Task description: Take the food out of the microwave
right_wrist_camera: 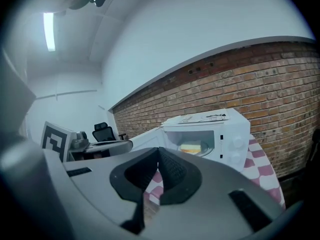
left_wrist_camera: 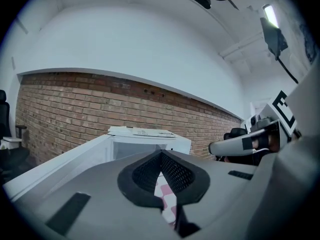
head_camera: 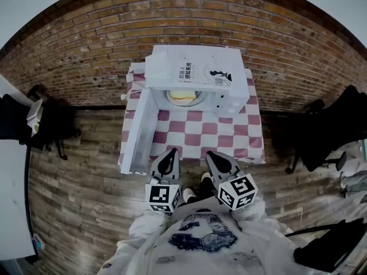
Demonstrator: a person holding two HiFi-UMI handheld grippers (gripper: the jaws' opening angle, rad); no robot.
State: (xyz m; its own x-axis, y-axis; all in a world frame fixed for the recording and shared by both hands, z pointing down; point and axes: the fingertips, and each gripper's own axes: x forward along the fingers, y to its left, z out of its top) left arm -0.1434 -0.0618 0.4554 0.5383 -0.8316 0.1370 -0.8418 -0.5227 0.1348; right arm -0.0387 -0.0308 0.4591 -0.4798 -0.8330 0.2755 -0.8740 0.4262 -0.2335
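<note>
Brick wall, plank floor; one surface (head_camera: 252, 136) under a red-checked cloth carries one white microwave (head_camera: 195, 67). Door (head_camera: 137, 133), one: swung fully open at the microwave's left. Left gripper (head_camera: 171, 152), one: jaws closed together, empty, well short of the microwave's front. Food (head_camera: 182, 95), one pale yellow piece on one plate (head_camera: 199, 100): inside the microwave, straight ahead of both grippers, long side across the opening. Right gripper (head_camera: 210, 154), one: jaws together, empty, equally short of the microwave's front; neither clearly nearer.

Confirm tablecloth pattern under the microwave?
The tablecloth is pink-and-white checked; the head view shows it best.
</note>
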